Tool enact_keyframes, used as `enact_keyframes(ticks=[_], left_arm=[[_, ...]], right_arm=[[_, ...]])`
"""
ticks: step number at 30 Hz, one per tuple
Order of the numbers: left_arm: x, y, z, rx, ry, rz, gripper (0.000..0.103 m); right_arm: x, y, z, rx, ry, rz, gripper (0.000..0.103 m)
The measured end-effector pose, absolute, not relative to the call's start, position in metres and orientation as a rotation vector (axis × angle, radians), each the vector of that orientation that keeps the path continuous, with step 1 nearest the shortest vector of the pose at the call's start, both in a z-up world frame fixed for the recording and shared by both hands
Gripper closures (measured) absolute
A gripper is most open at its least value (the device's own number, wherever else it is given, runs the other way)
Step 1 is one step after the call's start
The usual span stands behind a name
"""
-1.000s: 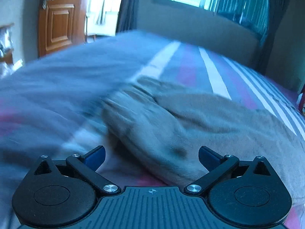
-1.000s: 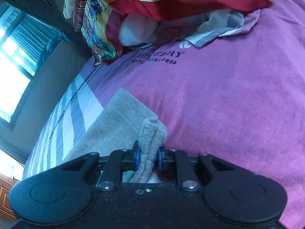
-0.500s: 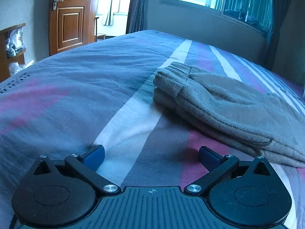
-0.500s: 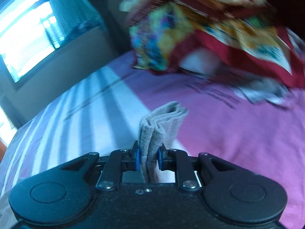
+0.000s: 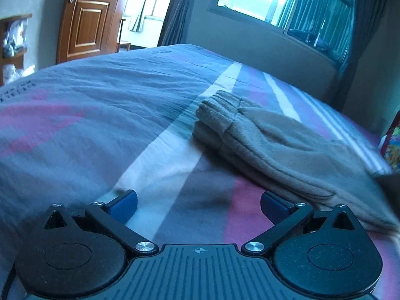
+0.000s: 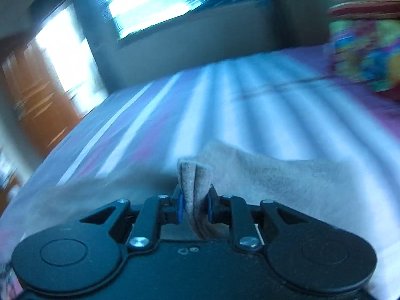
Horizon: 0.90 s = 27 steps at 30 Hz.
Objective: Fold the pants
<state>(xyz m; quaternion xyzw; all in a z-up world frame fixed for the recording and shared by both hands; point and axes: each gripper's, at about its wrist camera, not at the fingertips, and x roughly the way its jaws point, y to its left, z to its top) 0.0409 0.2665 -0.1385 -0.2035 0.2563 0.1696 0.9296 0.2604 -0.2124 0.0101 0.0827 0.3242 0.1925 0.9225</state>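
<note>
Grey fleece pants [image 5: 270, 142] lie folded lengthwise on the striped bed, cuffs toward the far left. My left gripper [image 5: 198, 203] is open and empty, low over the sheet just in front of the pants. My right gripper [image 6: 195, 206] is shut on a bunched edge of the pants [image 6: 192, 175] and holds it up above the bed; the rest of the cloth [image 6: 275, 175] trails to the right. The right wrist view is motion-blurred.
The bed has a striped sheet [image 5: 100, 115] in grey, white and pink. A colourful red pillow pile [image 6: 365, 37] lies at the bed's right end. A wooden door [image 5: 85, 17], a shelf [image 5: 12, 42] and curtained windows [image 5: 287, 0] stand beyond.
My right gripper has lifted the pants' end off the bed and swung it left, away from the pillows. My left gripper let go earlier and drew back from the cuffs.
</note>
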Motion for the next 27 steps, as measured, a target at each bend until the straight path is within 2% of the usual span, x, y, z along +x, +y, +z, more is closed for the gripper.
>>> enact_keyframes(ticks=[4,17,19,20,21,22,23,24,27], left_arm=[[0.035,0.271,-0.139,-0.461,0.507,0.345,0.000],[0.046,0.269,-0.144,-0.443,0.532,0.366,0.000],[0.046,0.269,-0.144,-0.440,0.534,0.368,0.000],[0.047,0.269,-0.144,-0.437,0.536,0.369,0.000],[0.047,0.269,-0.144,-0.435,0.537,0.371,0.000],[0.048,0.269,-0.144,-0.434,0.538,0.373,0.000],[0.048,0.269,-0.144,-0.433,0.536,0.375,0.000],[0.048,0.267,-0.143,-0.429,0.530,0.376,0.000],[0.046,0.253,-0.129,-0.408,0.516,0.328,0.000]], right_arm=[[0.248,-0.154,-0.025,0.022,0.752,0.518,0.086],[0.195,-0.117,-0.028,-0.297,0.587,0.548,0.085],[0.190,-0.108,-0.038,-0.328,0.592,0.552,0.071],[0.188,-0.107,-0.040,-0.290,0.622,0.595,0.052],[0.184,-0.107,-0.039,-0.240,0.630,0.665,0.048],[0.179,-0.105,-0.037,-0.207,0.611,0.723,0.048],[0.174,-0.103,-0.034,-0.198,0.593,0.760,0.056],[0.171,-0.104,-0.031,-0.175,0.583,0.784,0.067],[0.176,-0.126,-0.020,-0.046,0.579,0.719,0.072]])
